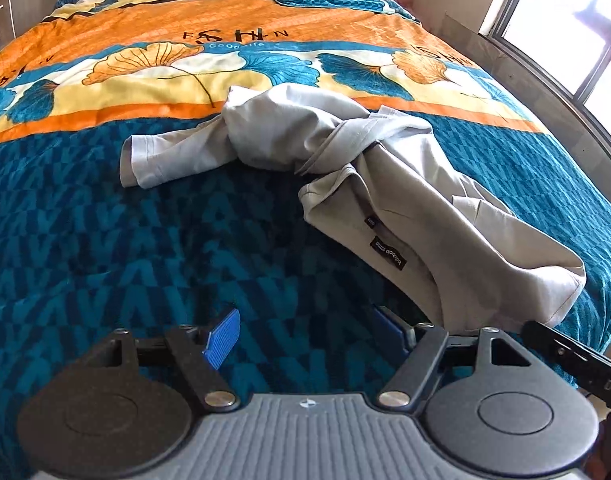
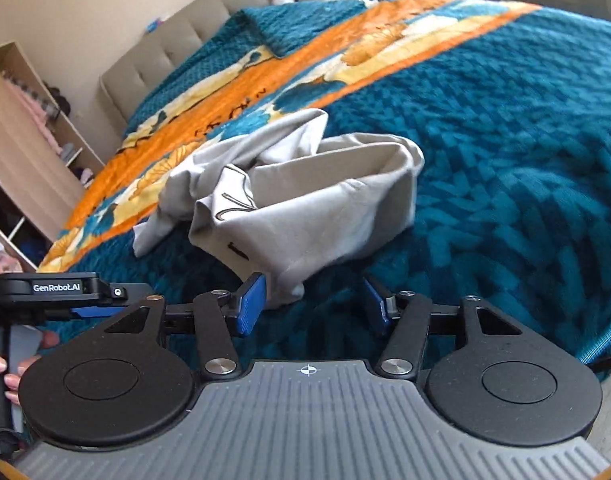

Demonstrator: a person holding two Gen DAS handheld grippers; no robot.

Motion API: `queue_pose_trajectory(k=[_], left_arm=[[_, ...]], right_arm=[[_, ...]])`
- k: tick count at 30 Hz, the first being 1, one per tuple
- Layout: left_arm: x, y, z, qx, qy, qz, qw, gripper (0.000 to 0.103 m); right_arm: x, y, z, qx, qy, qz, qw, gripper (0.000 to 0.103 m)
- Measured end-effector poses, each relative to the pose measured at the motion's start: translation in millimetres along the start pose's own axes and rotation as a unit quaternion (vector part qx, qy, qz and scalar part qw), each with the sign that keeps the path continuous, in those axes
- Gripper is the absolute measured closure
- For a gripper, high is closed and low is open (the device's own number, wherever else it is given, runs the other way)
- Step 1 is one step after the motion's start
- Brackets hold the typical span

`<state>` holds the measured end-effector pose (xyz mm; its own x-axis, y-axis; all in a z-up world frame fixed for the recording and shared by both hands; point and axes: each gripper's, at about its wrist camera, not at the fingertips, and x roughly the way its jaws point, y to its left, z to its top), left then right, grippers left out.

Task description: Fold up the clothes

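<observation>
- On the bed (image 1: pixel 145 240), a pale grey shirt (image 1: pixel 345 152) is seen lying in a crumpled heap on the blue part of the cover, just below the orange flower band.
- 1 sleeve (image 1: pixel 153 156) is spread flat toward the left side of the left wrist view, and the rest is bunched and twisted in the middle.
- 1 big flap with a small black label (image 1: pixel 389 254) is draped toward the near right, close to the left gripper (image 1: pixel 309 332).
- The left gripper is held wide open above the cover. Nothing is seen between its blue pads (image 1: pixel 223 336), and nothing is gripped.
- The right gripper (image 2: pixel 313 306) is opening a little. A low corner of the shirt (image 2: pixel 289 236) hangs beside its left pad, but no cloth is seen pinched, so nothing is held by it.
- The shirt is judged to be soft, light and floppy. It will likely sag and slide when lifted, and it will not keep a shape by itself.
- It cannot be broken, so a firm pinch can be used.
- Little of the task is judged to be done, since the shirt is not yet laid flat.
- A good hold is thought to be at 2 spots on the thick edges, such as the hem or the shoulder seams, 1 for each gripper, so the shirt can be pulled open and smoothed.
- The twisted middle is best left alone, because a grab there may catch many layers at once.
</observation>
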<state>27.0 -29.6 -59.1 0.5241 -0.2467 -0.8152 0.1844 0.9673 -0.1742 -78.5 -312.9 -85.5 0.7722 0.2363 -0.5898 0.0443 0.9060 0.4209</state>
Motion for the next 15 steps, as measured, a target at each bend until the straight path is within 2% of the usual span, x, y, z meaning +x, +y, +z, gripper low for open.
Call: queue_pose_trajectory(k=[3, 4, 6, 8, 10, 12, 15], left_arm=[[-6.1, 2.1, -4.8, -0.007, -0.004, -0.004, 1.0000, 0.030], [-9.0, 3.9, -6.7, -0.010, -0.007, -0.006, 0.9999, 0.030], [-14.5, 8.2, -10.6, -0.015, -0.011, -0.011, 0.9998, 0.030], [-19.9, 13.0, -14.5, -0.021, -0.012, -0.016, 0.9996, 0.030], [-27.0, 18.3, -19.0, -0.024, -0.012, -0.023, 0.9994, 0.030], [-36.1, 23.0, -23.5, -0.023, -0.015, -0.035, 0.9990, 0.030], [-49.3, 29.2, -28.5, -0.023, -0.022, -0.052, 0.9981, 0.030]], right_arm=[[17.7, 11.7, 1.4, -0.028, -0.002, 0.009, 1.000, 0.072], [20.6, 15.2, 2.1, -0.031, 0.000, 0.014, 0.999, 0.086], [19.5, 21.5, 2.0, -0.025, -0.004, 0.013, 1.000, 0.099], [9.6, 25.7, 5.4, 0.000, -0.004, 0.021, 1.000, 0.102], [-14.8, 29.6, 13.5, 0.041, -0.009, 0.063, 0.997, 0.102], [-53.7, 38.7, 24.7, 0.062, -0.040, 0.113, 0.991, 0.103], [-115.4, 59.7, 52.6, 0.058, -0.114, 0.195, 0.973, 0.103]])
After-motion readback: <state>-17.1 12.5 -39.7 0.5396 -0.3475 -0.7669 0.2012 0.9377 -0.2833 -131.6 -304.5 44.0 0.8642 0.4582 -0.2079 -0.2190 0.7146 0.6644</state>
